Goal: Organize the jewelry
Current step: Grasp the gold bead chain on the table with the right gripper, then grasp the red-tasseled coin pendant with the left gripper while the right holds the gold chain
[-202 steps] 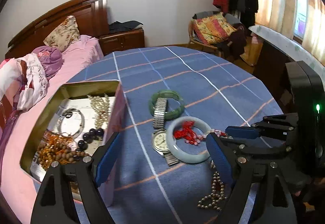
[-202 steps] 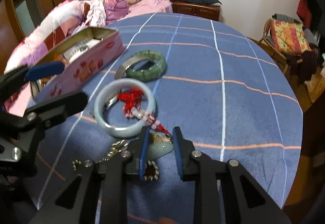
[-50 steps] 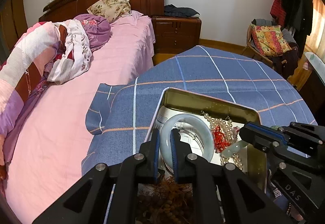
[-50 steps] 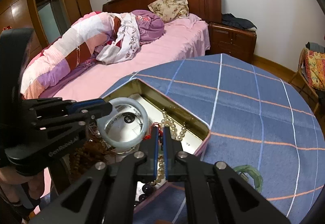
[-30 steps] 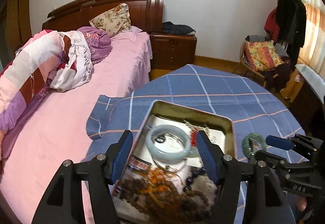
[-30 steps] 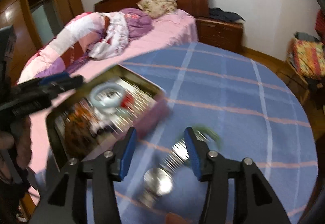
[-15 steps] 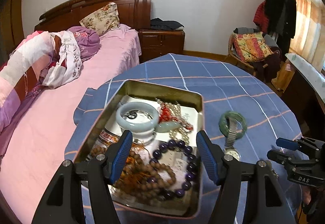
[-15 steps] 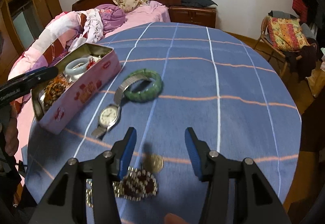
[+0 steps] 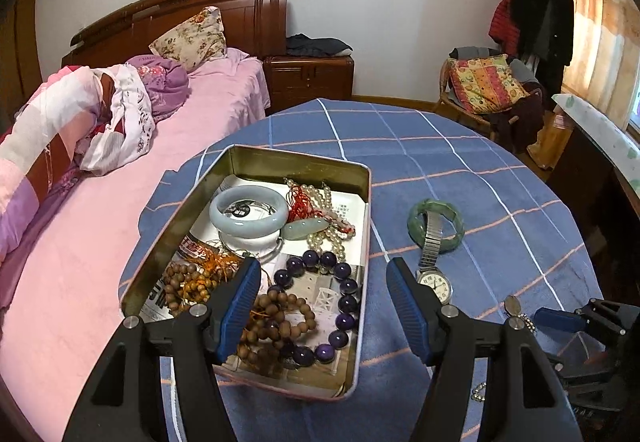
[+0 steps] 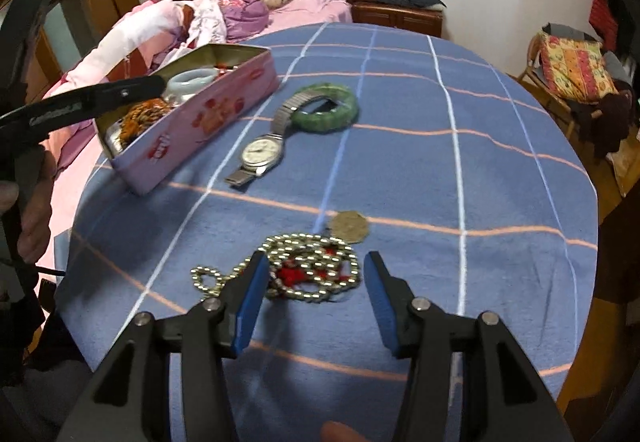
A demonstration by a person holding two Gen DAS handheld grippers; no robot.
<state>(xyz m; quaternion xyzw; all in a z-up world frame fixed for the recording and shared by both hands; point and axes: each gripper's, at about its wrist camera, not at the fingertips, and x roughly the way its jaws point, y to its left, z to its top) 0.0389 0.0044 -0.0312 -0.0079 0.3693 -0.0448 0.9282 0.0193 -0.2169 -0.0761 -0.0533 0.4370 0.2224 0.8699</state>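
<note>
A pink tin box (image 9: 362,242) (image 10: 192,121) on the blue checked table holds a pale jade bangle (image 9: 248,211), a jade pendant on red cord (image 9: 304,228), pearls, wooden beads and purple beads (image 9: 340,282). My left gripper (image 9: 322,294) is open and empty above the box's near end. On the cloth lie a green bangle (image 10: 326,107) (image 9: 436,224), a wristwatch (image 10: 262,151) (image 9: 434,282) and a metal bead chain with a round medallion (image 10: 304,268). My right gripper (image 10: 314,290) is open and empty just above the chain.
A bed with pink sheets (image 9: 120,181) lies left of the round table. A chair with a patterned cushion (image 9: 484,89) stands at the far right. The table edge (image 10: 592,226) curves close on the right. Bare cloth (image 10: 420,89) stretches behind the jewelry.
The pale bangle and red-cord pendant were let go into the box. Both grippers opened. My right gripper swung away from the box to hover over the bead chain.
</note>
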